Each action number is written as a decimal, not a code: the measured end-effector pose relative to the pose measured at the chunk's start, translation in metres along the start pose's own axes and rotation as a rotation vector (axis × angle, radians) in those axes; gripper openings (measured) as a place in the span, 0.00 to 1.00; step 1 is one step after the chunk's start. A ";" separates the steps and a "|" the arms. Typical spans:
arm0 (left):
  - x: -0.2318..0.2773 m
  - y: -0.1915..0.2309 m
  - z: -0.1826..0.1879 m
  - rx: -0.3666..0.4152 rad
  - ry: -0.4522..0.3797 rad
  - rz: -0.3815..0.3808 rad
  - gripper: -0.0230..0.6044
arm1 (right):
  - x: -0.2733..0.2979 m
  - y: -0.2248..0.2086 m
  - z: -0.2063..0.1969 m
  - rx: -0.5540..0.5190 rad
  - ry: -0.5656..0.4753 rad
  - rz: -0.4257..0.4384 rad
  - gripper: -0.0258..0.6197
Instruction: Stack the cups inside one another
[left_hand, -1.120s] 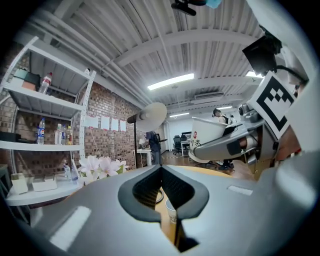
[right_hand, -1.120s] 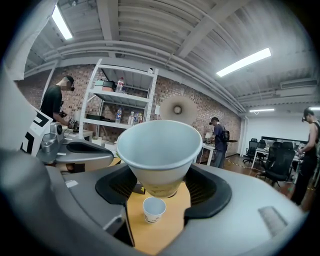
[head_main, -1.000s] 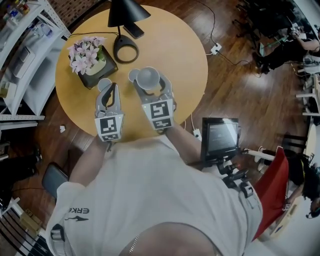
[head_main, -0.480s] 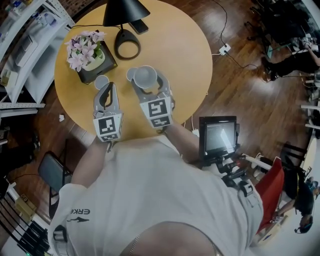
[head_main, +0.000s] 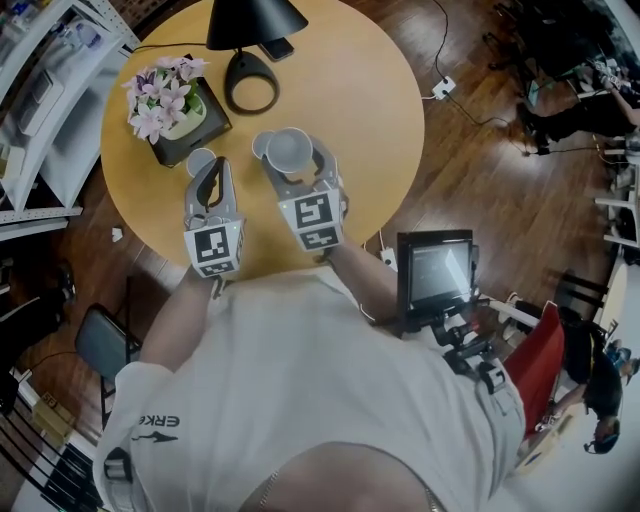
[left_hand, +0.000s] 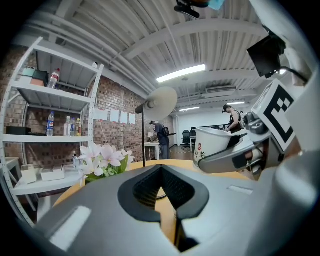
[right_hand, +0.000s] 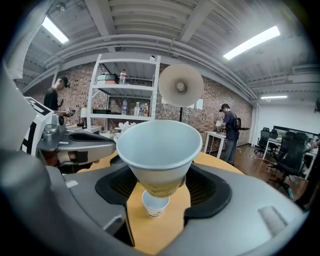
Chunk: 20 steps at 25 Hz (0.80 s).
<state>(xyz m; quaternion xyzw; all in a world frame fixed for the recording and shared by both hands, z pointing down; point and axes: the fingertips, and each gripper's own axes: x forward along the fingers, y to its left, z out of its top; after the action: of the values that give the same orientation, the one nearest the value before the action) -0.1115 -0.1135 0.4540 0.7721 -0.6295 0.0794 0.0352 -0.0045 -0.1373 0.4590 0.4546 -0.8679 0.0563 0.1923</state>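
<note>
Three cups (head_main: 289, 148) (head_main: 200, 160) (head_main: 258, 146), one lamp (head_main: 255, 18), one pot of flowers (head_main: 165, 95), one round table (head_main: 360, 110).

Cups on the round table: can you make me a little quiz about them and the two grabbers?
1. True or false: the left gripper is holding a cup.
2. What is between the right gripper's jaws? A) flowers B) a white cup C) a lamp
3. In the right gripper view, what stands on the table, seen below the held cup?
Key: 1 false, its jaws are shut on nothing. 2 B. 3 a smaller cup.
</note>
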 end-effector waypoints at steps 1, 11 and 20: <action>0.002 0.002 -0.002 -0.003 0.002 -0.004 0.04 | 0.002 0.001 -0.001 0.002 0.006 -0.003 0.53; 0.015 0.006 -0.018 -0.016 0.034 -0.044 0.04 | 0.027 0.002 -0.019 0.016 0.069 -0.010 0.53; 0.025 0.005 -0.024 -0.013 0.063 -0.060 0.04 | 0.044 0.000 -0.042 0.027 0.136 0.010 0.53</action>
<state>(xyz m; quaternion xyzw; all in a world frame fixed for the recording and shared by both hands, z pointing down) -0.1134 -0.1354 0.4813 0.7874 -0.6053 0.0987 0.0622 -0.0152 -0.1592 0.5147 0.4478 -0.8542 0.0998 0.2446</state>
